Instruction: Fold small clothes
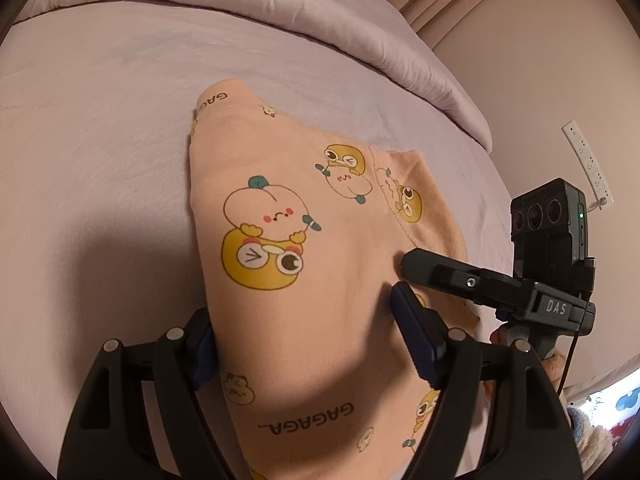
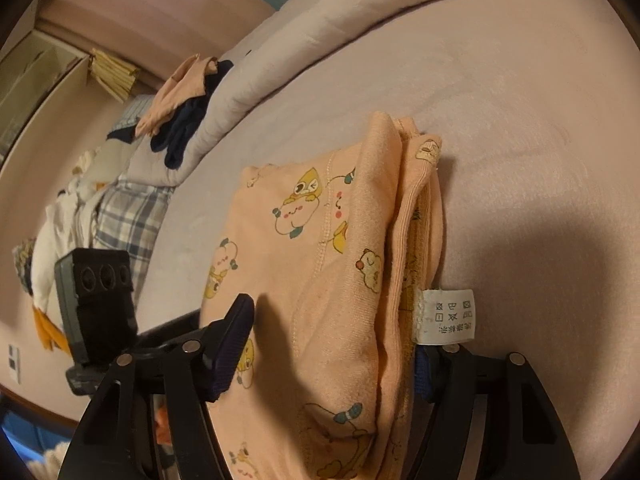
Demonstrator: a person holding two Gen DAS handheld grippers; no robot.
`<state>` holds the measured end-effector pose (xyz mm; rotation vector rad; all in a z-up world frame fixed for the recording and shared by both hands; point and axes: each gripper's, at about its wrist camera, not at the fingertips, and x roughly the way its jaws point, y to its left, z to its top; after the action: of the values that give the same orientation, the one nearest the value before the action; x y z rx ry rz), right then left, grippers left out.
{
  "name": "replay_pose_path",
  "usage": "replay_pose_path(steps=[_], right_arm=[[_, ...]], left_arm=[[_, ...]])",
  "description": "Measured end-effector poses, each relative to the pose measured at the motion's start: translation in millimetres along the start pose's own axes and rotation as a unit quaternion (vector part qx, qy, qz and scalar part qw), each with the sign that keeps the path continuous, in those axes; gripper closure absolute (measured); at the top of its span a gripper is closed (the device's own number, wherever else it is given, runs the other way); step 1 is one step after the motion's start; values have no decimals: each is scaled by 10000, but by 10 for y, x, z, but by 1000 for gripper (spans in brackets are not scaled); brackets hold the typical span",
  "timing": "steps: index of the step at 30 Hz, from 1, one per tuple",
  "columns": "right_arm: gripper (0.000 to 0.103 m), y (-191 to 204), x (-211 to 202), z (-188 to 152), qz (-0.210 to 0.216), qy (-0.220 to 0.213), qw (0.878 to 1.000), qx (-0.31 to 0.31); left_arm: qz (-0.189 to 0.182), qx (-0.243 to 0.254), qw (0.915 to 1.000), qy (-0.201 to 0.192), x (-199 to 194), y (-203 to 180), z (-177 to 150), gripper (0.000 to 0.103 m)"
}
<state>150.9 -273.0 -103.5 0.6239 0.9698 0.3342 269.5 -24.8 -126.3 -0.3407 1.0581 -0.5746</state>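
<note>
A peach garment (image 1: 320, 248) printed with yellow cartoon figures lies folded on the pink bed sheet (image 1: 100, 120). My left gripper (image 1: 302, 308) stands open astride its near end; one blue pad touches the left edge and the other rests on the cloth. From the right, one finger (image 1: 432, 270) of the right gripper lies over the garment's right edge. In the right wrist view the garment (image 2: 312, 248) is a thick folded stack with a white care label (image 2: 448, 314). My right gripper (image 2: 334, 328) is open around it, the right finger half hidden behind the folds.
A rolled pink quilt (image 1: 280, 0) runs along the far side of the bed. Loose clothes (image 2: 184, 96) are piled on it, with plaid fabric (image 2: 128, 216) and a white plush toy (image 2: 52, 240) beyond. A power strip (image 1: 588, 160) hangs on the wall.
</note>
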Motion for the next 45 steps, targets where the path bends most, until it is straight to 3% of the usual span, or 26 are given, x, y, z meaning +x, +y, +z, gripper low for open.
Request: replay_pose_path(steps=[3, 8, 17, 27, 45], right_arm=[[39, -6, -3, -2, -84, -24, 10000, -39], [57, 51, 14, -29, -352, -85, 9992, -140], [70, 173, -2, -57, -686, -253, 9967, -358], [75, 428, -79, -117, -918, -432, 9918, -783], [75, 717, -409, -494, -775, -501, 9901, -1057]], left_arm=[[79, 32, 10000, -7, 8, -13, 11, 29], [347, 98, 9993, -29, 23, -51, -11, 38], [562, -37, 9984, -56, 0, -31, 16, 53], [623, -10, 9979, -197, -120, -123, -27, 69], [729, 388, 9960, -335, -568, -447, -483, 70]])
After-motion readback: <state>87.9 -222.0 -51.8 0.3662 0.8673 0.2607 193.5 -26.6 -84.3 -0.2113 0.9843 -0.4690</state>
